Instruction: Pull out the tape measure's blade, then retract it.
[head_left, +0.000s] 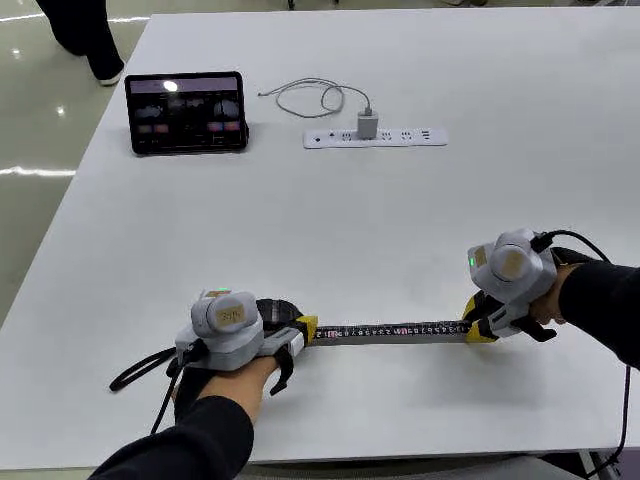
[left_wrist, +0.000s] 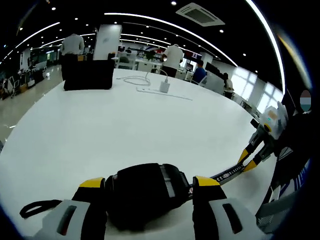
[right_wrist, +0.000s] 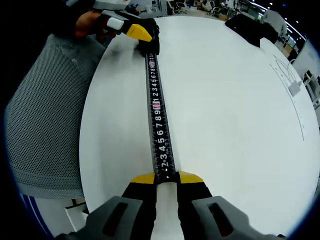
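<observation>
Gripping black tape measure case (left_wrist: 145, 197) with my left gripper (left_wrist: 149, 182), jaws clamped on its sides, lower left of head view. My right gripper (right_wrist: 166, 177) pinches blade (right_wrist: 157, 115) at its tip, jaws narrow, lower right. Blade runs out of case, flat on white table (head_left: 330, 230), numbers up. Charger (head_left: 367, 124) sits plugged in power strip (head_left: 400, 137), upper centre; tablet (head_left: 186, 111) upper left.
</observation>
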